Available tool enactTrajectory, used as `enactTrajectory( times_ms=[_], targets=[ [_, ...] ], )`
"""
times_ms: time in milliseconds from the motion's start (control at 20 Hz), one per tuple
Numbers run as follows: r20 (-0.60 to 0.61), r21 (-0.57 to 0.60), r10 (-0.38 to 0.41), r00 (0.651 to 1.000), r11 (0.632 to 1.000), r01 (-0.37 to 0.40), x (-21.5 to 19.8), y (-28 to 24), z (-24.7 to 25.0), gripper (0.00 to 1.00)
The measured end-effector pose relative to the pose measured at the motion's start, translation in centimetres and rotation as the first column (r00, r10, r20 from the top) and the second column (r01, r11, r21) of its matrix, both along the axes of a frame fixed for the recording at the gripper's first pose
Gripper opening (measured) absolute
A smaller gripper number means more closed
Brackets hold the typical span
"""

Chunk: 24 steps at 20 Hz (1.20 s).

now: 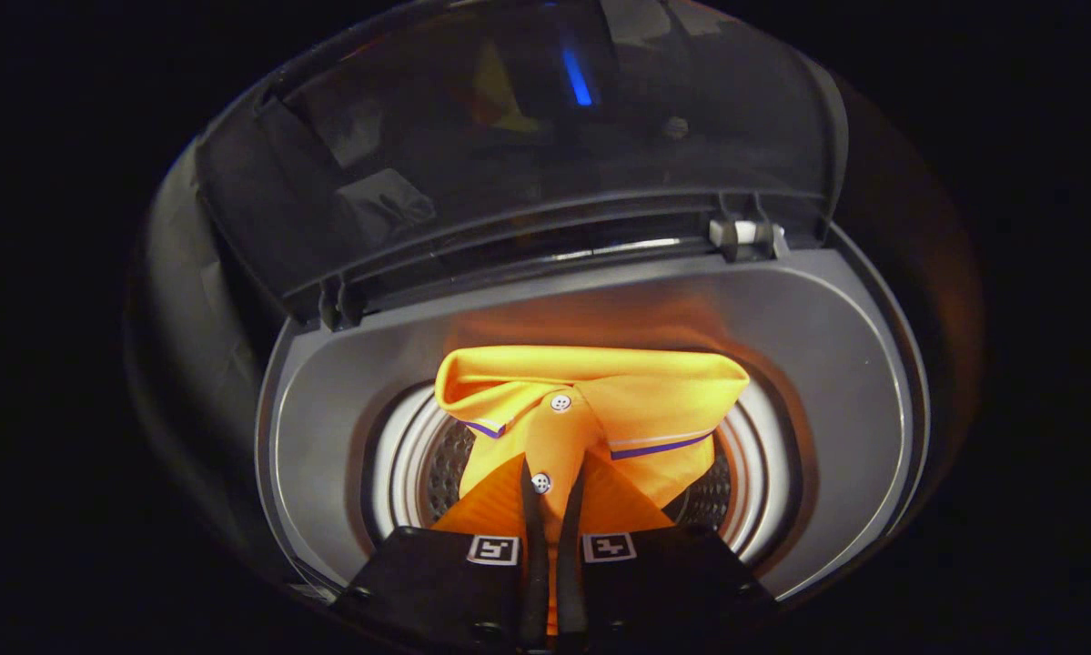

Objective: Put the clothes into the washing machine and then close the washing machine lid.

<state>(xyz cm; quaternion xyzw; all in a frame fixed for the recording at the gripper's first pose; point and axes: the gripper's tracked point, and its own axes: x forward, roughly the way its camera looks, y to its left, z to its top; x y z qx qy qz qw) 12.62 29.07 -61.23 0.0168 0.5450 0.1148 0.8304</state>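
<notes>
**Orange shirt held over the open drum**

While the grey top-loading washing machine point(836, 364) takes up most of the scene, its dark translucent plastic lid point(527, 136) stands raised behind the opening, hinged along the back edge, with a pale hinge clip point(743, 233) at the lid's right corner. Below the lid, the machine's smooth grey top panel rings a round opening, and inside that opening sits the perforated metal drum point(445, 473) with its white ribbed rim.

Over the drum's mouth hangs the bright orange polo shirt point(590, 409), its collar trimmed with a purple and white stripe and folded forward, the fabric reaching from the back edge of the opening down to the fingers. Two small white buttons show on the placket, one near the collar and one lower, just beside the fingertips.

At the near side, the black gripper point(552, 518) has its two slim fingers point(532, 546) drawn close together, pinching the shirt's front placket between them, so the shirt is clamped above the drum.
</notes>
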Motion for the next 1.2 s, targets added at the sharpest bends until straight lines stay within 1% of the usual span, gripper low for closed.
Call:
enactTrajectory(
  times_ms=[150,300,350,550,700,900,1100,1200],
  targets=[
    [0.01,-0.005,0.005,1.0,1.0,-0.005,0.1,0.1,0.1,0.14],
    [0.006,-0.008,0.004,1.0,1.0,-0.004,-0.1,-0.1,0.2,0.18],
    [0.005,-0.015,0.0,1.0,1.0,0.0,-0.1,-0.2,0.2,0.26],
    [0.043,-0.056,0.018,0.999,0.998,-0.015,0.8,-1.0,0.8,0.68],
    [0.071,-0.059,0.024,0.997,0.998,-0.02,1.4,-1.0,1.6,0.99],
    [0.094,-0.025,0.005,0.996,1.0,-0.002,1.4,-0.4,3.4,0.99],
    [0.183,-0.006,0.033,0.983,0.999,-0.033,1.7,0.2,7.3,0.99],
    [0.234,0.013,0.035,0.972,0.999,-0.039,2.0,0.6,9.9,0.99]
  ],
)
